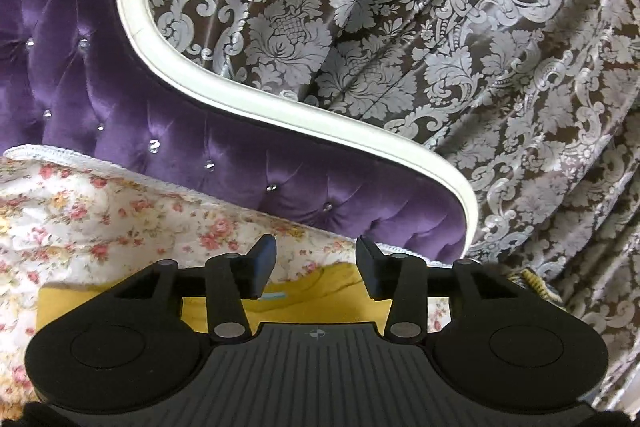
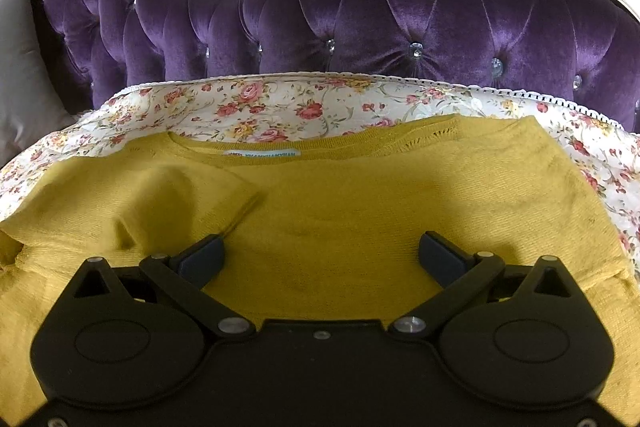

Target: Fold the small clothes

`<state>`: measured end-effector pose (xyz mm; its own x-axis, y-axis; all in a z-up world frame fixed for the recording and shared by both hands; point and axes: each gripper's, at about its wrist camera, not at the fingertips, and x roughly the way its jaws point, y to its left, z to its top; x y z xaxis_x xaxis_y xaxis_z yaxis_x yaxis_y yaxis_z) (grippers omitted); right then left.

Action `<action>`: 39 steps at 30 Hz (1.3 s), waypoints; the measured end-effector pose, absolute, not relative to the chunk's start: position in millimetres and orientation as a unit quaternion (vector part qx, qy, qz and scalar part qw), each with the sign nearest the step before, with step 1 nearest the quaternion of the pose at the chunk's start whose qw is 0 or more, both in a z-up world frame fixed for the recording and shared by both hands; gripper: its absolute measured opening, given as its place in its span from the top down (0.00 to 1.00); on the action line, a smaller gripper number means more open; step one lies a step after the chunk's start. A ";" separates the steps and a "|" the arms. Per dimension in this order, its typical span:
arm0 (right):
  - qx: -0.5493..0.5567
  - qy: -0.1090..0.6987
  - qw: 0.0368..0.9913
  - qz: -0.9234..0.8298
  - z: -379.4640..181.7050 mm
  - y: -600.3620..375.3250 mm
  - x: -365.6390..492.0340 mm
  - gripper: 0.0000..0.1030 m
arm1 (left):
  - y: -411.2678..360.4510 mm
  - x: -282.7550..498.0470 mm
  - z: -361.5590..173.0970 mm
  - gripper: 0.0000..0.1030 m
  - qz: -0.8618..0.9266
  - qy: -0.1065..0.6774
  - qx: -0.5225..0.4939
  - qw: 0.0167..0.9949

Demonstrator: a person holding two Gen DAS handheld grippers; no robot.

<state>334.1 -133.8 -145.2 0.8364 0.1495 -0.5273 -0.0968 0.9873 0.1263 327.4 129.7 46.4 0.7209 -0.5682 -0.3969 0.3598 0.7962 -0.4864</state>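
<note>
While the yellow sweater (image 2: 360, 195) lies spread on the flowered bedspread (image 2: 280, 103), neckline toward the purple headboard (image 2: 400, 23), we hold our right tongs (image 2: 322, 259) over its middle, spread wide and gripping nothing. One sleeve (image 2: 188, 195) is folded in across the chest on the left. Our left tongs (image 1: 316, 267) sit partly open and empty, above the sweater's collar edge, with the patterned curtain (image 1: 440, 47) behind.

A small yellow knit sweater (image 2: 360, 195) lies flat, its neck hole at 12 o'clock with a white and blue tag (image 2: 264, 155) inside. One sleeve (image 2: 180, 195), at 9 o'clock, is folded over onto its front.
</note>
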 end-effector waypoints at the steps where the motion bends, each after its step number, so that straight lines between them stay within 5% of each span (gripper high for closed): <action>1: 0.048 0.279 0.957 0.065 -145.4 -133.8 334.1 0.00 | 133.3 318.9 42.5 0.57 -0.246 0.273 -0.187 0.911; 15: 0.042 0.300 0.950 0.079 -138.5 -133.7 338.7 0.00 | 130.5 224.0 -48.4 0.51 -0.153 0.340 -0.116 0.921; 20: 0.140 0.293 0.942 0.090 -118.3 -159.6 325.4 0.01 | 125.7 207.9 -68.9 0.51 -0.141 0.353 -0.102 0.919; 21: 0.162 0.289 0.938 0.099 -114.6 -164.2 322.5 0.04 | 126.1 207.5 -72.9 0.51 -0.138 0.357 -0.105 0.918; 23: 0.201 0.290 0.927 0.130 -108.5 -167.9 319.8 0.28 | 127.7 205.9 -80.2 0.51 -0.132 0.356 -0.107 0.919; 25: 0.224 0.304 0.912 0.158 -106.5 -164.3 322.0 0.35 | 128.2 203.7 -82.5 0.51 -0.130 0.350 -0.108 0.921; 37: 0.183 0.341 0.905 0.174 -127.0 -112.0 336.8 0.35 | 125.8 200.7 -87.1 0.51 -0.124 0.348 -0.105 0.923; 39: 0.164 0.340 0.911 0.168 -126.3 -106.2 335.3 0.42 | 122.7 200.5 -86.9 0.51 -0.122 0.349 -0.095 0.924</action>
<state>335.3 -106.2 -126.3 0.7123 0.4180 -0.5638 -0.1946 0.8894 0.4136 200.5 122.7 -86.9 0.7273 -0.2917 -0.6213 0.1588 0.9522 -0.2610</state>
